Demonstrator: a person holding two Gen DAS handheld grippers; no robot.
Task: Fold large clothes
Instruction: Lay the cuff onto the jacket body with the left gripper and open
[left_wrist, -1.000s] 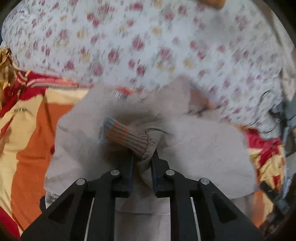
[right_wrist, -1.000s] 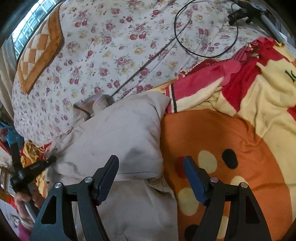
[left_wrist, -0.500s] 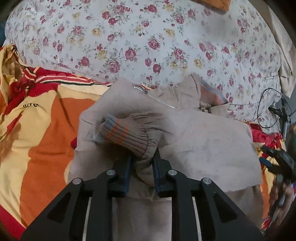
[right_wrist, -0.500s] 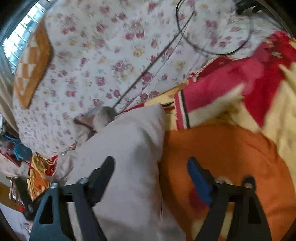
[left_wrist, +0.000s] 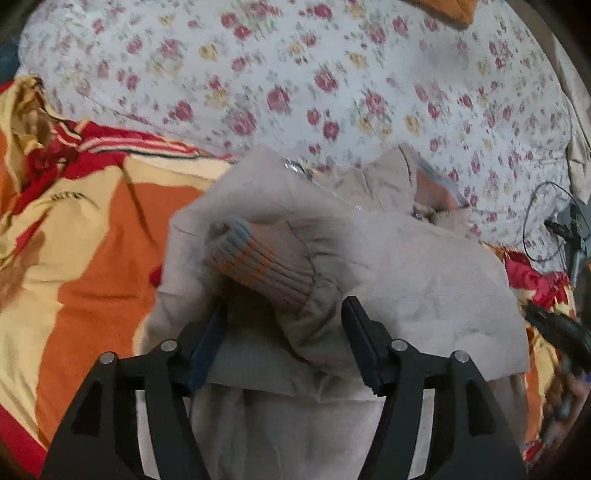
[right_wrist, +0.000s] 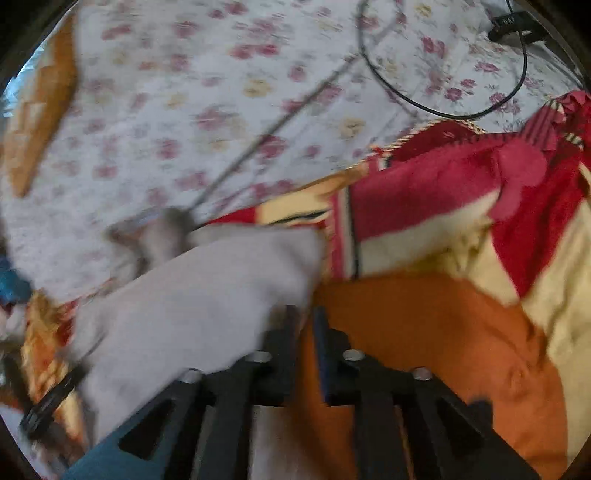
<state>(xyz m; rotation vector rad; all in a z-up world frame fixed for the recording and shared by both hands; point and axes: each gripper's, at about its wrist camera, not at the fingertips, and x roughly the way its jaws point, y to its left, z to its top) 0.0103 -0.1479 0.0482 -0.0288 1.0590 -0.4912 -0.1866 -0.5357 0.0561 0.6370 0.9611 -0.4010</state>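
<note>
The left gripper (left_wrist: 282, 339) is hanging wide apart over the beige jacket (left_wrist: 424, 280), its ribbed cuff (left_wrist: 258, 266) lying between the fingers. The right gripper (right_wrist: 304, 354) is sitting narrowed at the jacket's edge; blur hides any pinch. The jacket is lying on an orange blanket (left_wrist: 96, 266), the floral bedsheet (left_wrist: 295, 74) spreading beyond.

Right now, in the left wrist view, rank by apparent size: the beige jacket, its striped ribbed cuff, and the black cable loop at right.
1. beige jacket, clearly largest.
2. striped ribbed cuff.
3. black cable loop, though it lies farther from the camera, so its true size against the cuff is unsure.
</note>
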